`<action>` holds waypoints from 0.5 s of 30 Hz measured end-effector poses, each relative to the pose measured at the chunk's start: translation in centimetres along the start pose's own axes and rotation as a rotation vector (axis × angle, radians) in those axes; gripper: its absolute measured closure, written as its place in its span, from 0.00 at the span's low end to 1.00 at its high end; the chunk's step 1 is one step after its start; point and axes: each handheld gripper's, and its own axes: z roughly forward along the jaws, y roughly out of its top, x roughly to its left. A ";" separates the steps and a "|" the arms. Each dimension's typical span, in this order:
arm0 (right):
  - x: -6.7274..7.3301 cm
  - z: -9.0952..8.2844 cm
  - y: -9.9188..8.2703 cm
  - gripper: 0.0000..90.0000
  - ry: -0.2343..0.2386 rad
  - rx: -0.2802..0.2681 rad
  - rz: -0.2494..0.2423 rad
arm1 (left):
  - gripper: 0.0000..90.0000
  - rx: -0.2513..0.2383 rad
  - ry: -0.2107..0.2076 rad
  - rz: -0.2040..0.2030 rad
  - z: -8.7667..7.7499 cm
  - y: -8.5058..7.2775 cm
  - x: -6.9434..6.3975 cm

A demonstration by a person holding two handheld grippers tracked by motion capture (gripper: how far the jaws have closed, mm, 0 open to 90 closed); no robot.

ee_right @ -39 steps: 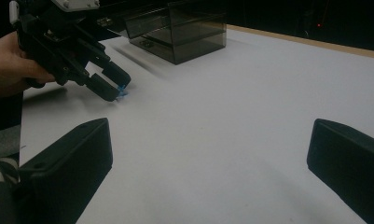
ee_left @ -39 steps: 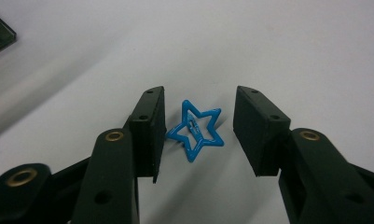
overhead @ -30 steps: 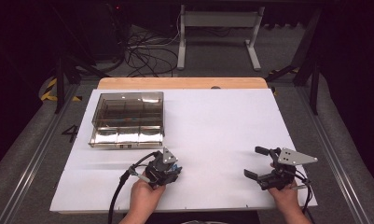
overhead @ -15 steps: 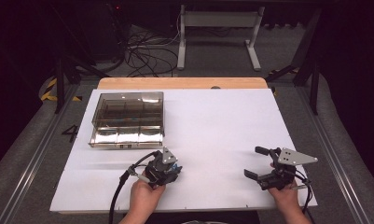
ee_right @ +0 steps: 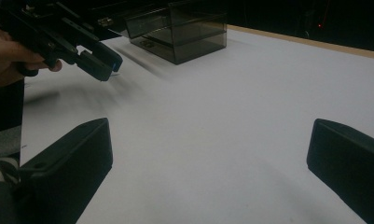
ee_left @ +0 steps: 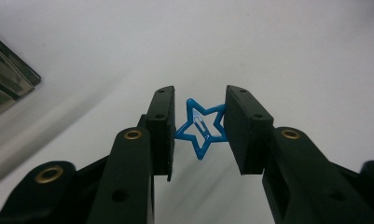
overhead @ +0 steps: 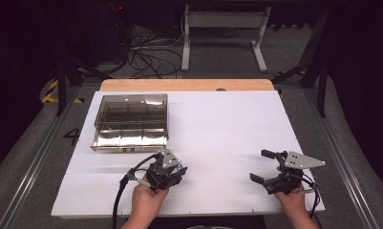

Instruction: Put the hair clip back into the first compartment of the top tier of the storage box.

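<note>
White, smooth and matte, a sheet covers the desk (overhead: 218, 129), with a strip of pale wood showing along its far edge and dark floor with tangled cables beyond. Toward the far left of the sheet sits a shallow box (overhead: 131, 122) of smoky, see-through plastic, rectangular, split by thin walls into compartments, its front edge glossy. I hold a gripper in each hand at the near edge. My left gripper (ee_left: 197, 128), near the box's front right corner, has its flat black jaws closed in on a small blue star-shaped clip (ee_left: 201, 127), an open outline of thin glossy plastic or coated metal with a tiny paler tongue inside; both jaws touch the star's side points, and it sits just above the white sheet. My right gripper (overhead: 268, 166), well apart on the near right, has its blocky black jaws spread wide over bare sheet, a grey three-cornered plate on top.
</note>
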 end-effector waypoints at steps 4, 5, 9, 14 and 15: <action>0.0 0.0 0.0 0.01 0.000 0.000 0.000 | 0.72 -0.018 0.000 0.006 -0.4 0.1 0.1; 0.0 0.0 0.0 0.01 0.000 0.000 0.000 | 0.72 -0.032 -0.004 -0.003 -0.6 0.2 0.1; 0.0 0.0 0.0 0.01 0.000 0.000 0.000 | 0.72 -0.045 -0.001 0.000 -1.0 0.3 0.3; 0.0 0.0 0.0 0.01 0.001 0.000 -0.001 | 0.72 -0.066 -0.003 -0.003 -1.6 0.5 0.3; 0.0 0.0 0.0 0.01 0.001 0.000 -0.001 | 0.72 -0.070 0.001 0.000 -1.6 0.6 0.3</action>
